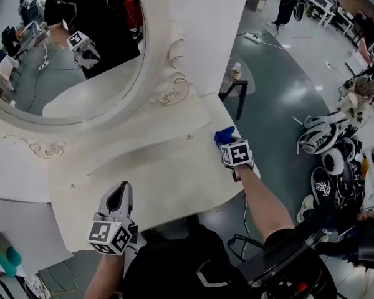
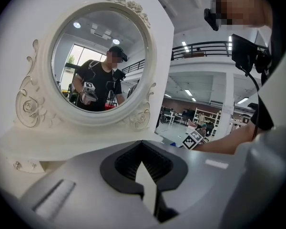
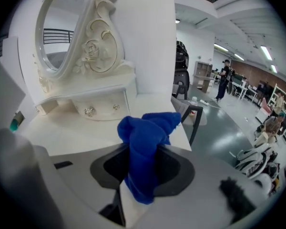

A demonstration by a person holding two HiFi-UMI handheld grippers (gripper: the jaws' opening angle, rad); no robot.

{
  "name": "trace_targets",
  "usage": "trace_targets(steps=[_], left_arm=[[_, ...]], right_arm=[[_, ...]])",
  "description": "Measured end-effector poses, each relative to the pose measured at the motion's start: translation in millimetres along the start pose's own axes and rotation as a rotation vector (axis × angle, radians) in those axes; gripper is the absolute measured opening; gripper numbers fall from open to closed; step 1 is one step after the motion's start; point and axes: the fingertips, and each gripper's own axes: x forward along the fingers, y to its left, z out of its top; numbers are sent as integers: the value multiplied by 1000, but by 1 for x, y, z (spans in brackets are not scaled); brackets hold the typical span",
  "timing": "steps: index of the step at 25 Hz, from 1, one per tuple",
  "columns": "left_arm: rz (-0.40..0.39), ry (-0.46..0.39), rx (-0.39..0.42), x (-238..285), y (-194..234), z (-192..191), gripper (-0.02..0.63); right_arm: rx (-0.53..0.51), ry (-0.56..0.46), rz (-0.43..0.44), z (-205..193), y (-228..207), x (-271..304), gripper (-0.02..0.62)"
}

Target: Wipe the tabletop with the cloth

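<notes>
At frame right: right gripper fingers clamp bunched blue cloth by bench edge; bare surface lies leftward. Left gripper fingers together, empty.

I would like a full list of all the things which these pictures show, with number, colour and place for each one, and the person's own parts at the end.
tabletop: one, white, below the mirror
mirror: one, round, white carved frame, upright behind the tabletop
cloth: one, blue, at the tabletop's right edge
side table: one, pale top, black legs, on the floor past the tabletop
bottle: one, pale, on the side table
gear: several pieces, white and black, on the floor at right
left gripper: grey, shut, empty, over the tabletop's near edge
right gripper: grey, shut on the cloth
</notes>
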Motion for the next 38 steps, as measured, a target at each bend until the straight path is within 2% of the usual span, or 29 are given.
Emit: trace_targets(steps=[11,18,21,26,30,33,38], left_arm=[[-164,-6,24,18,-41,4,8],[-210,-8,33,22,-51,3,8],[-198,-13,35,21,-49,5,8],[-124,-6,31,15,-38,2,8],[-54,-8,22,10,-33,0,8],[3,-15,18,2,-26,0,8],[76,-21,3,-10,-18,-1,8]], right_arm=[[76,34,-31,-116,6,-99,135],[105,81,-36,-144,5,-122,135],[111,31,-42,-118,-7,-115,135],[76,-73,-8,-30,-25,-64,135],[49,-97,-27,28,-44,-20,135],[52,-75,-32,43,-53,7,135],[36,-39,-23,38,-60,24,135]])
